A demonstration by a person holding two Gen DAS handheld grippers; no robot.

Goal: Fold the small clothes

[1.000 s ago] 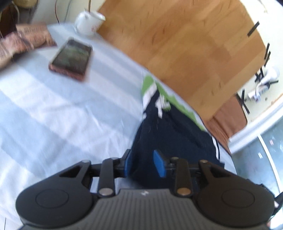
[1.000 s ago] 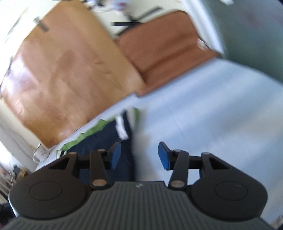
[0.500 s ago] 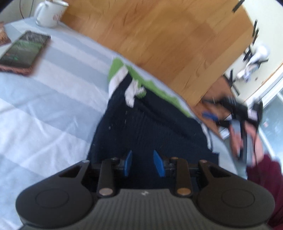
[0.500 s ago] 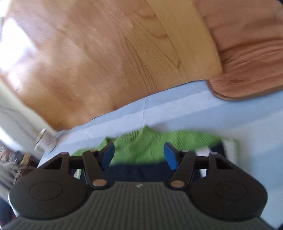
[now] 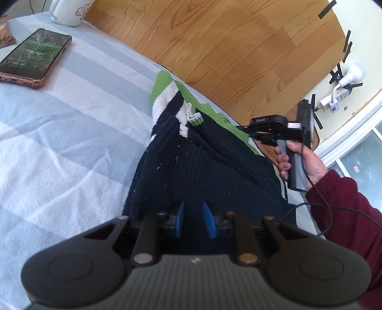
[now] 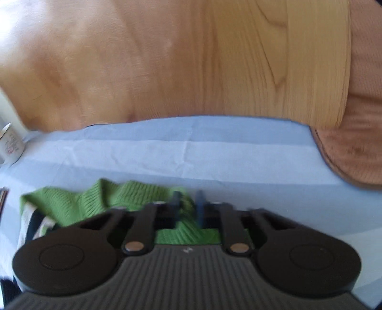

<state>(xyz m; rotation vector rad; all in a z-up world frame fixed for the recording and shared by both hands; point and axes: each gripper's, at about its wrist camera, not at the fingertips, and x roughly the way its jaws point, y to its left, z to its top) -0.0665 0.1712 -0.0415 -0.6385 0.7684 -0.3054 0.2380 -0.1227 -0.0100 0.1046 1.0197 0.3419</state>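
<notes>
A small knit sweater [image 5: 203, 162], navy with green and white stripes, lies on the light blue striped cloth [image 5: 71, 147]. My left gripper [image 5: 194, 220] is at its near navy hem. Its jaws are closing, with navy fabric between the blue pads and a narrow gap still showing. At the far side, my right gripper [image 5: 248, 133] is held by a hand [image 5: 300, 155] at the green edge. In the right wrist view the right gripper [image 6: 188, 206] is shut on the sweater's green knit [image 6: 133, 193].
A phone [image 5: 33, 59] and a white mug [image 5: 69, 12] sit on the cloth at the far left. The mug [image 6: 10, 147] also shows in the right wrist view. Past the table edge are wooden floor [image 5: 226, 47] and a brown seat cushion [image 6: 353, 155]. A maroon sleeve [image 5: 346, 214] is at the right.
My right gripper swung from the bare cloth to the sweater's green edge and closed on it. My left gripper moved onto the navy hem and its pads drew closer.
</notes>
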